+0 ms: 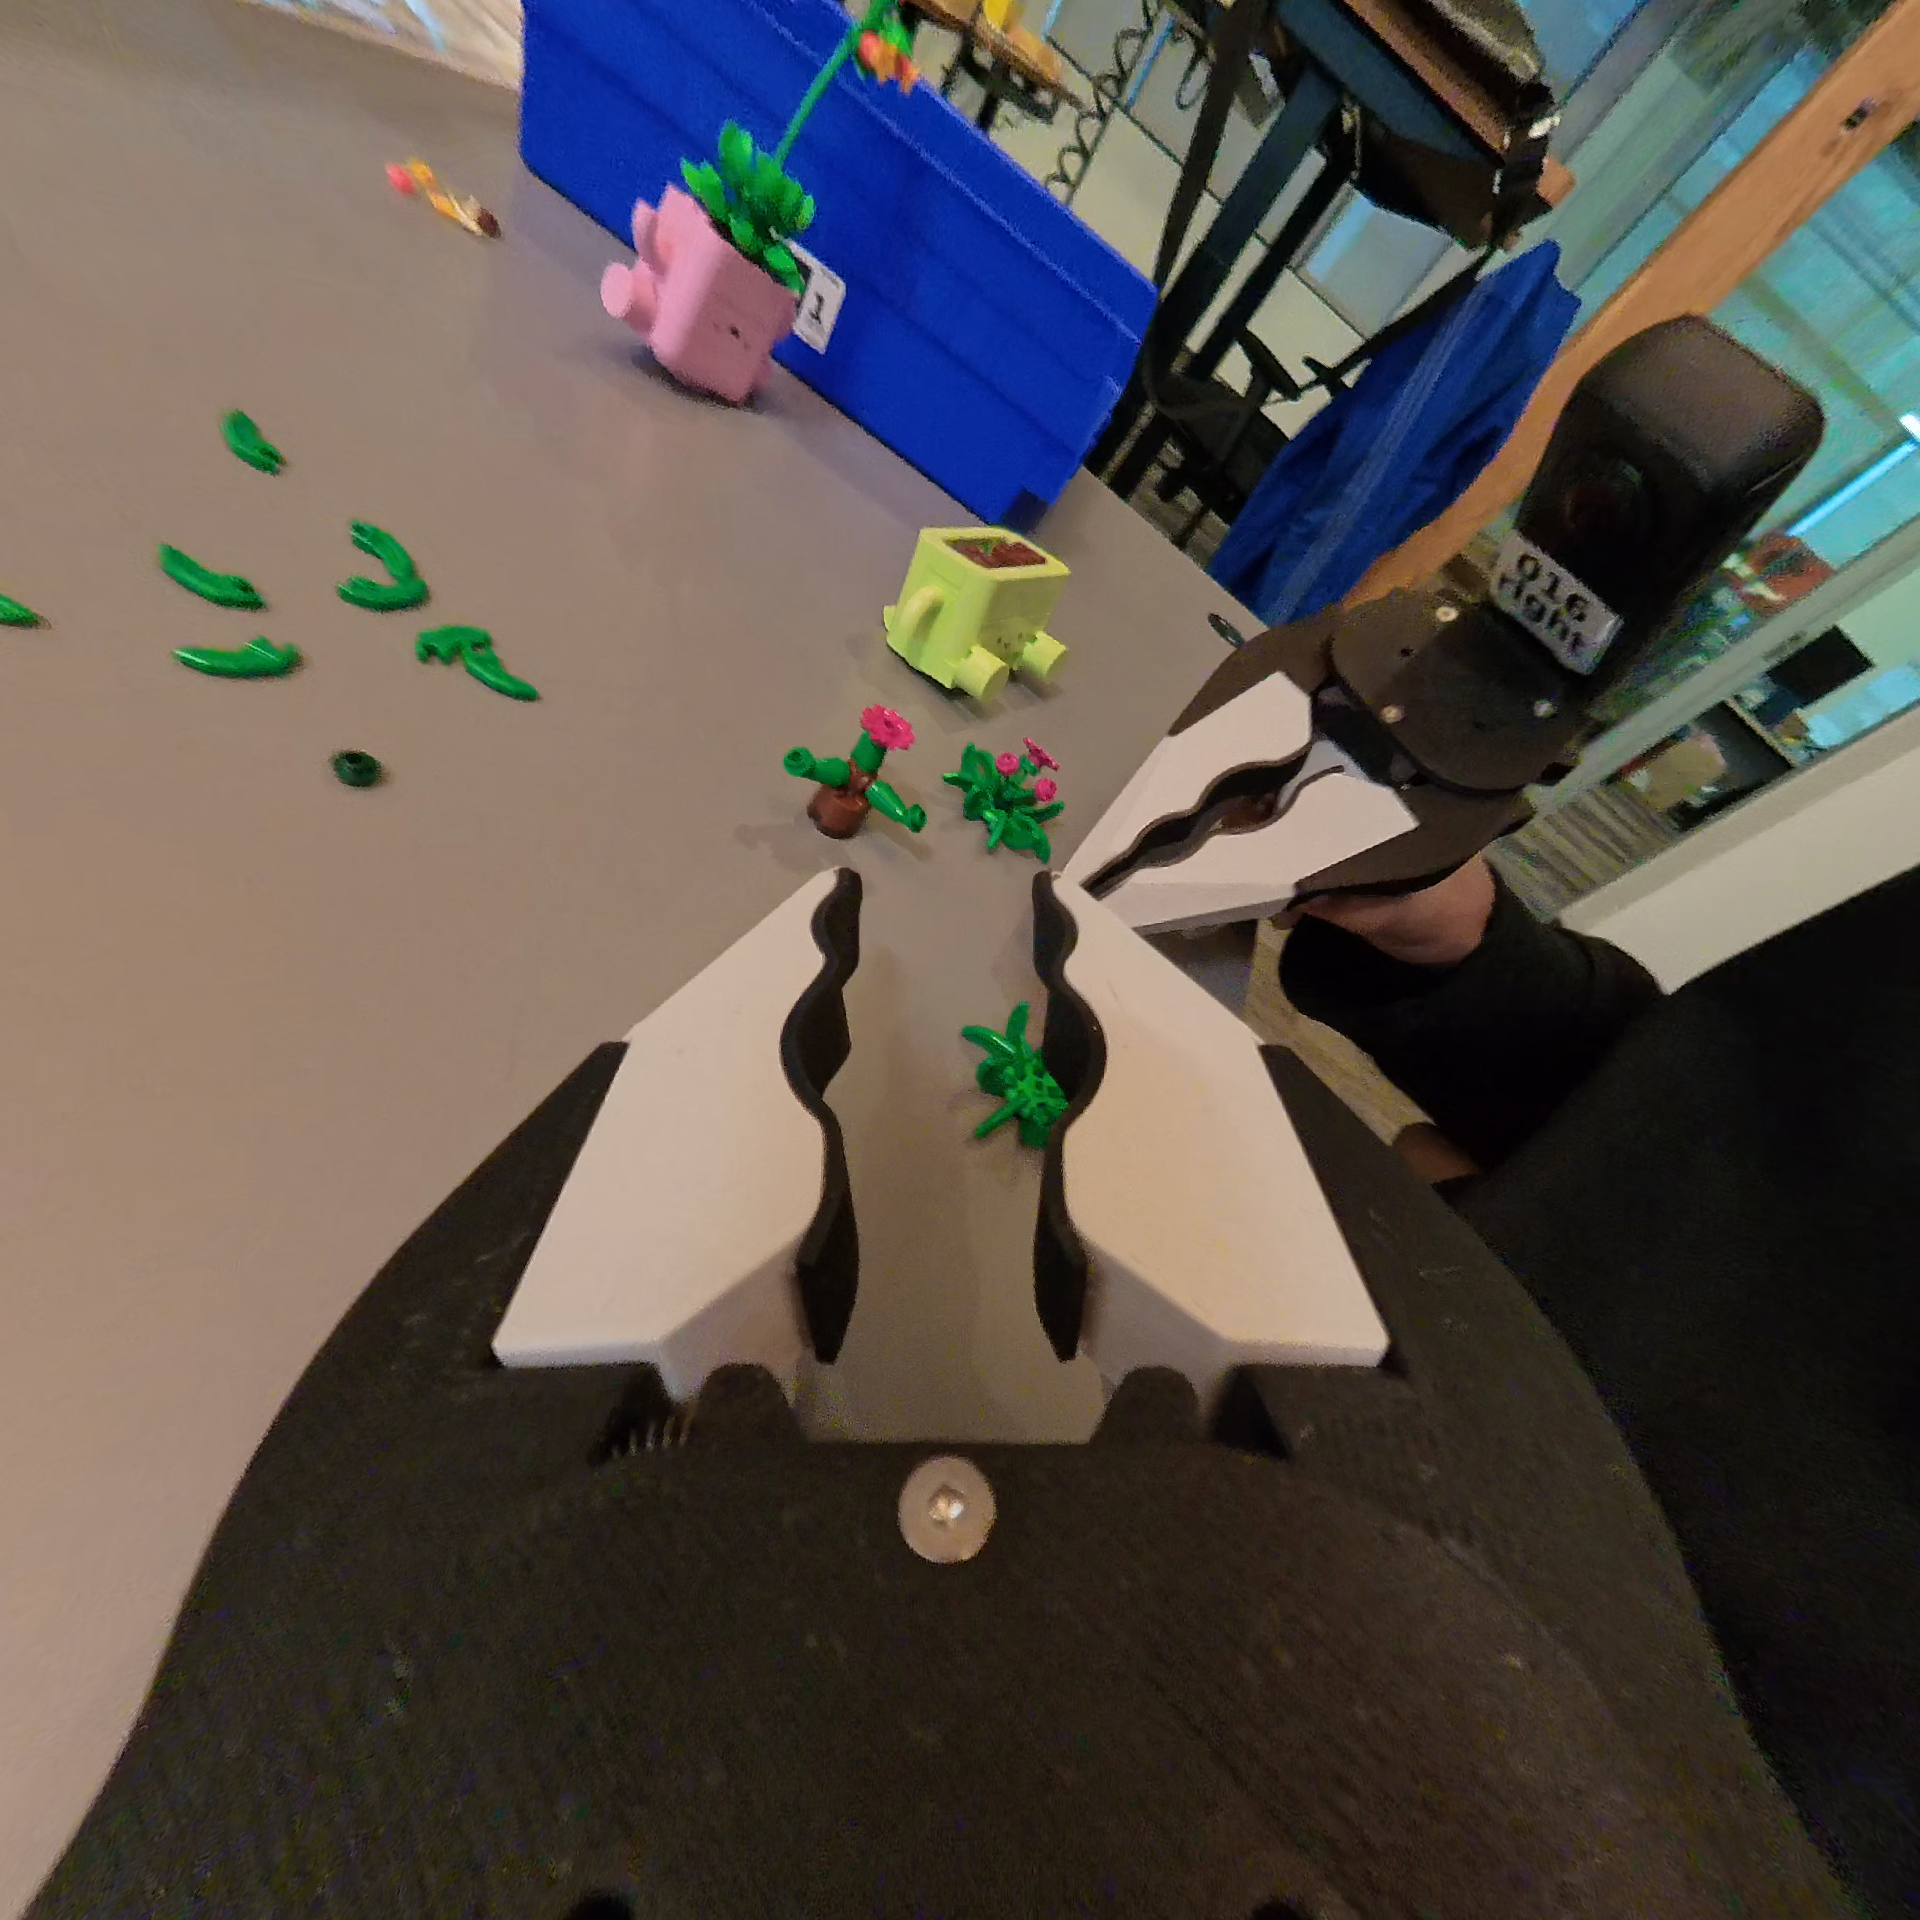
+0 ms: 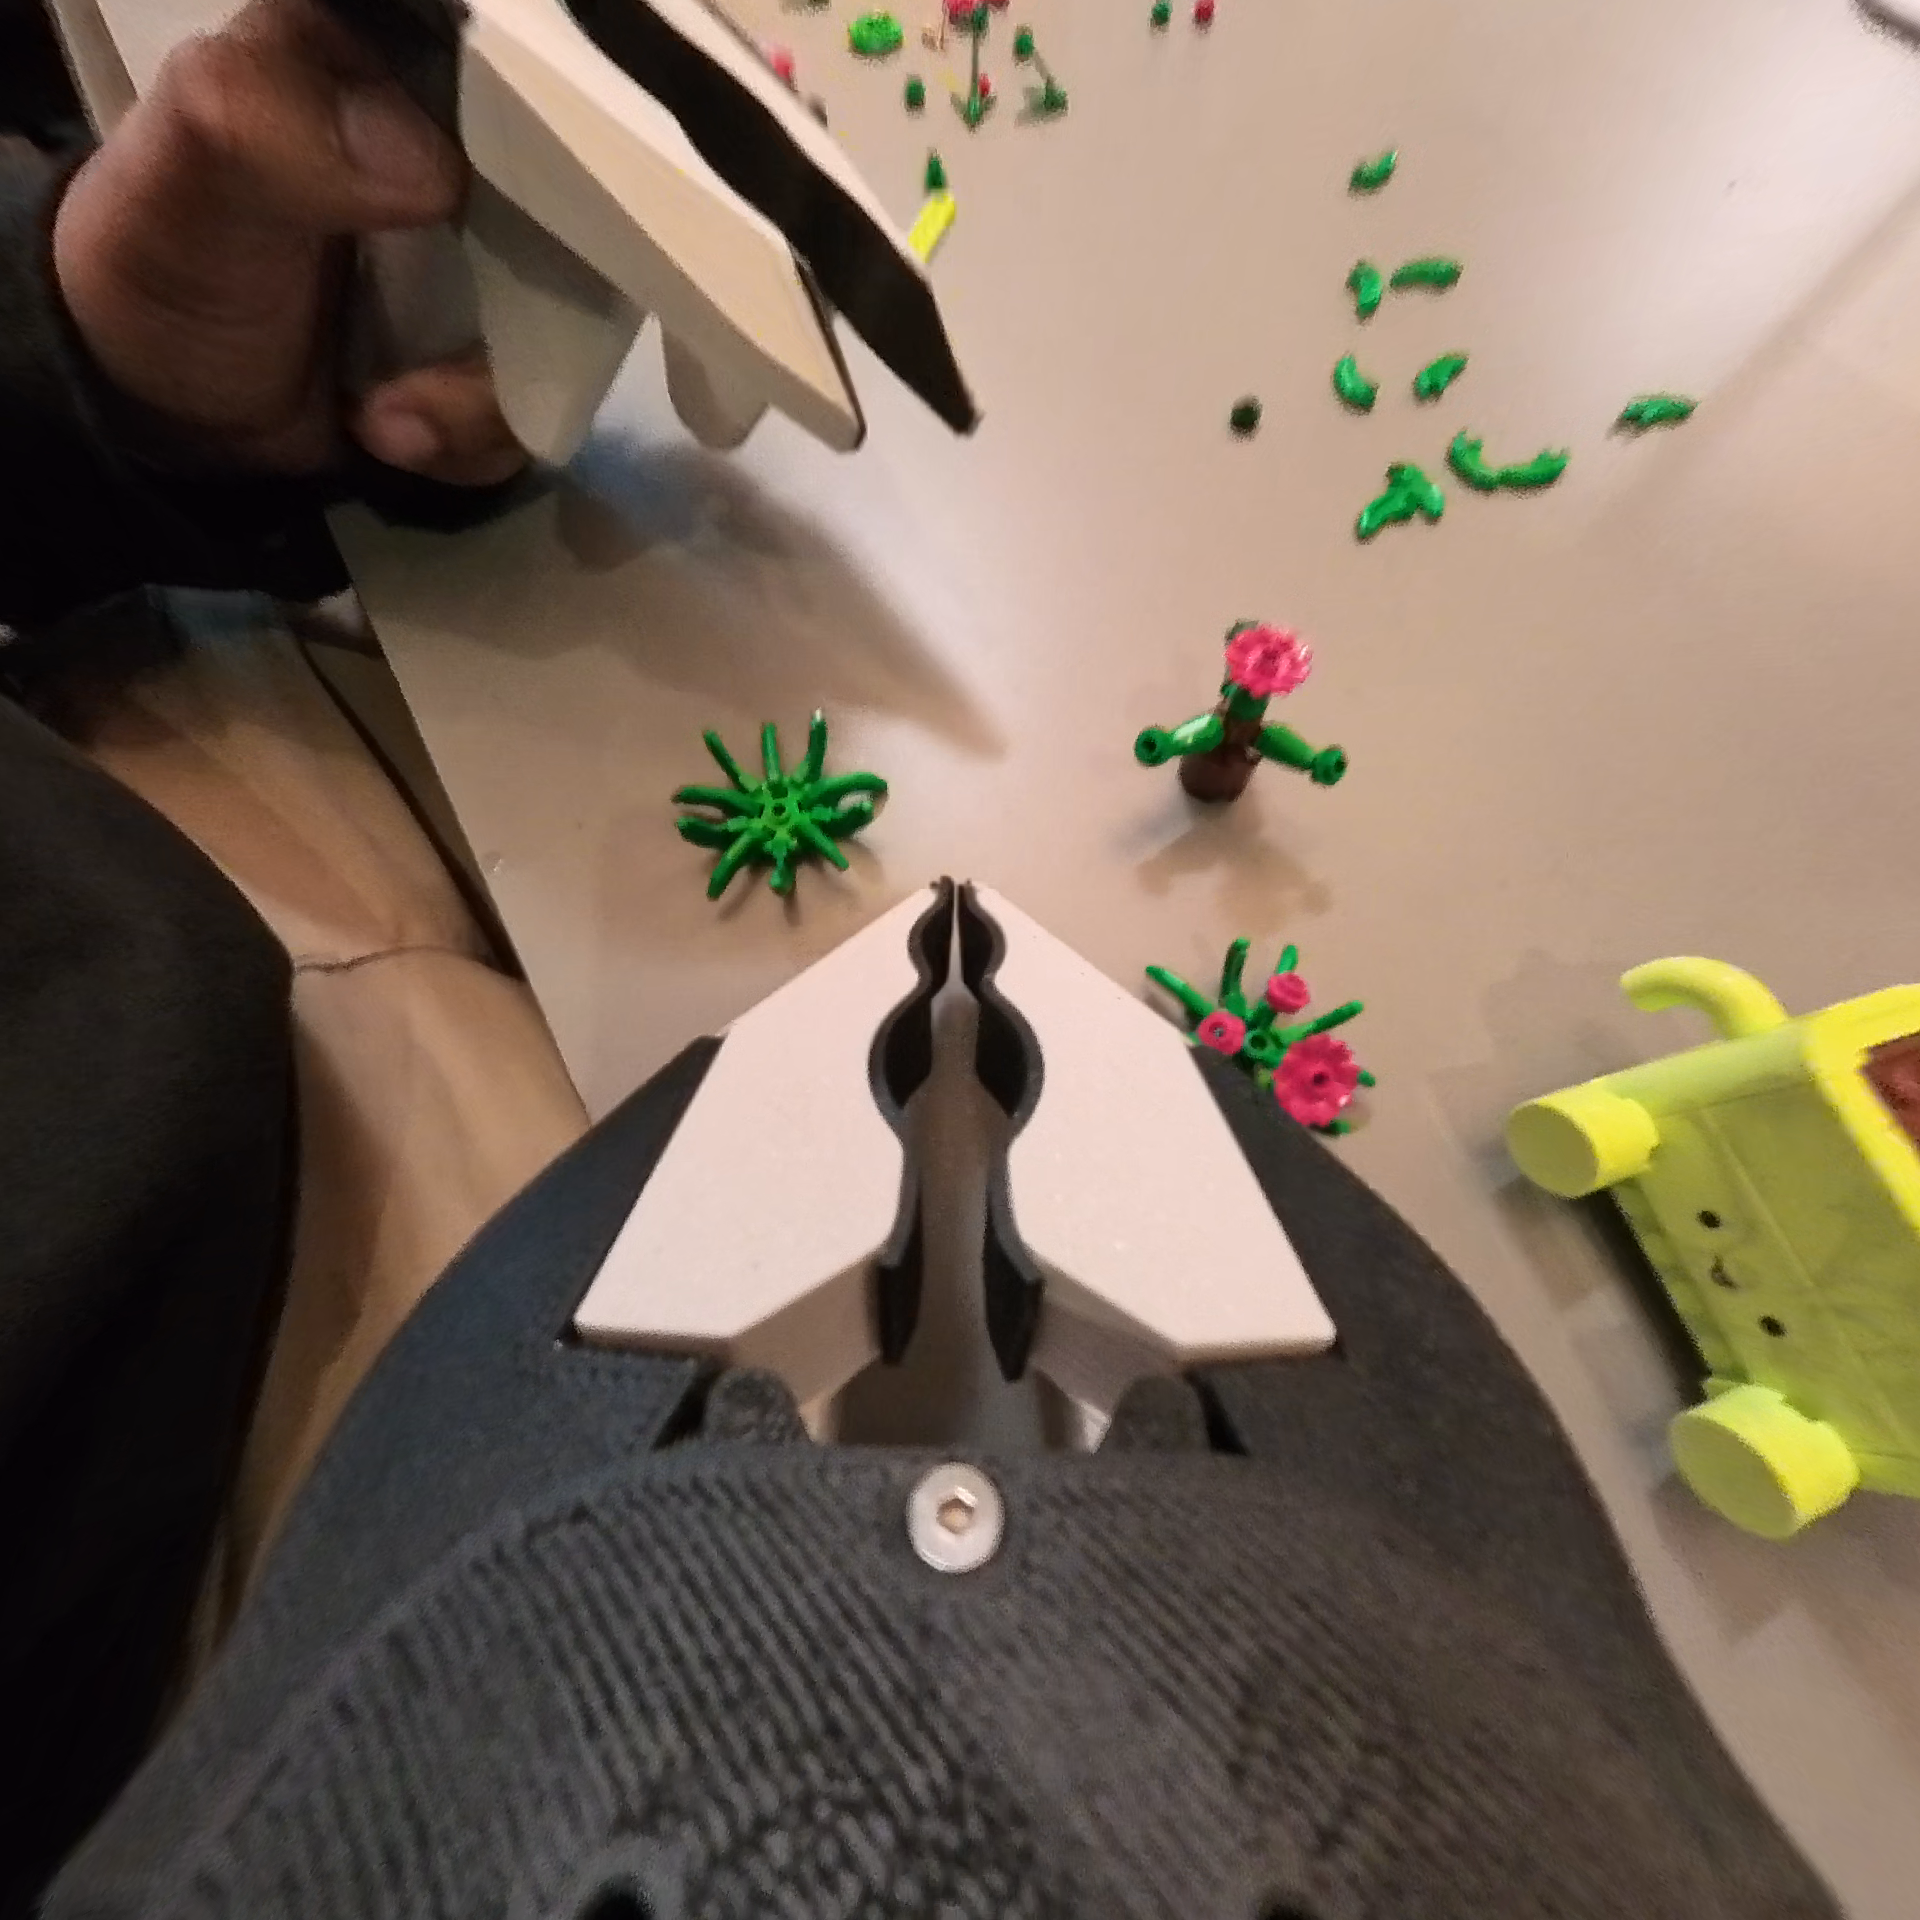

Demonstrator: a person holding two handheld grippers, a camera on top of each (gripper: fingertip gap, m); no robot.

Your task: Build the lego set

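Observation:
My left gripper (image 1: pixel 945 888) is open and hovers over a green spiky leaf piece (image 1: pixel 1013 1075) that lies on the grey table, close to the right finger. The same piece shows in the right wrist view (image 2: pixel 779 810), with the left gripper (image 2: pixel 909 416) above and behind it. My right gripper (image 2: pixel 954 888) is shut with nothing visible in it; it also shows in the left wrist view (image 1: pixel 1091 881), just right of my left fingertips. A small cactus with a pink flower in a brown pot (image 2: pixel 1236 717) and a leafy cluster with pink flowers (image 2: pixel 1273 1039) stand ahead. A lime-green pot (image 1: pixel 977 613) lies beyond.
A pink pot with a tall green plant (image 1: pixel 707 291) stands before a blue bin (image 1: pixel 935 312). Several loose green leaf pieces (image 1: pixel 364 582) and a dark green round stud (image 1: pixel 356 769) lie to the left. The table edge (image 2: pixel 416 727) runs close by the grippers. The grippers' ends are close to 8 cm from one another. My right gripper's tips are some 5 cm from the green spiky leaf piece (image 1: pixel 1013 1075). Seen from the right wrist view (image 2: pixel 800 767) as well.

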